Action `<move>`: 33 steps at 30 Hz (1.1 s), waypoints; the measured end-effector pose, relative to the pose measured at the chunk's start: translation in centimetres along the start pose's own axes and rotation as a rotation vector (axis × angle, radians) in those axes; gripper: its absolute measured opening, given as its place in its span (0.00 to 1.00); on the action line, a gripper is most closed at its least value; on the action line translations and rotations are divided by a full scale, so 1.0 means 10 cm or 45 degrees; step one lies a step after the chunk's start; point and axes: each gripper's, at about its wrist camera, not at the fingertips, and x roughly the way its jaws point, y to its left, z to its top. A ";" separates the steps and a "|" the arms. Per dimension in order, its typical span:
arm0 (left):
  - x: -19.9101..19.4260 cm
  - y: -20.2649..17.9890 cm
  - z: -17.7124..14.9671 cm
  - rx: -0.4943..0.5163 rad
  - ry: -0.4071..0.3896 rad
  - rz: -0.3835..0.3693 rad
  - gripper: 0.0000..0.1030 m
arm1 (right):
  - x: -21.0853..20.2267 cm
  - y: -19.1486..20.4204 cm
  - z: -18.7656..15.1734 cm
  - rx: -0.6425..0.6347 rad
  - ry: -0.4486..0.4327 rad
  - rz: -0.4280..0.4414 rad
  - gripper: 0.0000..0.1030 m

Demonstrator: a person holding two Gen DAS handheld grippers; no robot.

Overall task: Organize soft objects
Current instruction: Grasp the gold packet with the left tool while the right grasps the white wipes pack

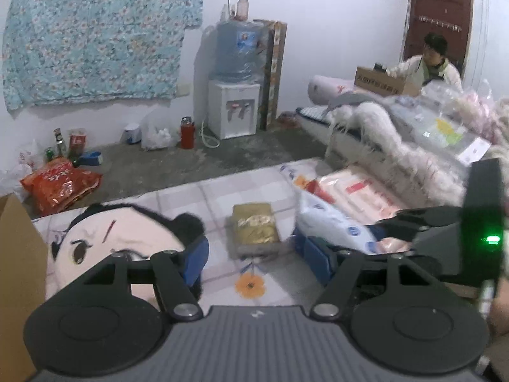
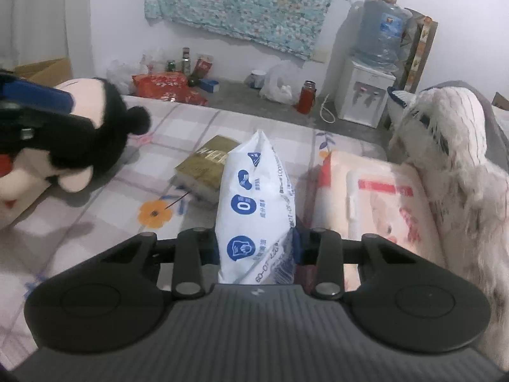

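Plush doll (image 2: 57, 133): far left on the checked bedsheet (image 2: 95, 232); left gripper (image 1: 251, 254), jaws apart, one blue pad (image 1: 195, 259) against its head, nothing clamped.
Gold tissue pack (image 1: 254, 226): middle, ahead of the left jaws, free.
White wipes pack (image 2: 257, 203): right of it, long axis running straight away from the right gripper (image 2: 254, 248), which pinches its near end.
Nearer hand: right.

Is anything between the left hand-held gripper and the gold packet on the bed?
Nothing visible. The gold packet lies on the bedsheet straight ahead of the left hand-held gripper, beyond its fingertips; the plush doll sits off to the left.
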 end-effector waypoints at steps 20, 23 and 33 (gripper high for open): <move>1.14 -0.68 0.36 0.093 0.185 0.070 0.79 | -0.72 -0.21 -0.77 0.388 -0.011 0.126 0.50; 1.53 -0.70 0.44 0.135 0.265 0.186 0.80 | -0.69 -0.30 -0.80 0.446 -0.028 0.160 0.43; 1.97 -0.20 0.38 -0.110 0.415 0.193 0.91 | -0.68 -0.35 -0.80 0.479 -0.034 0.142 0.43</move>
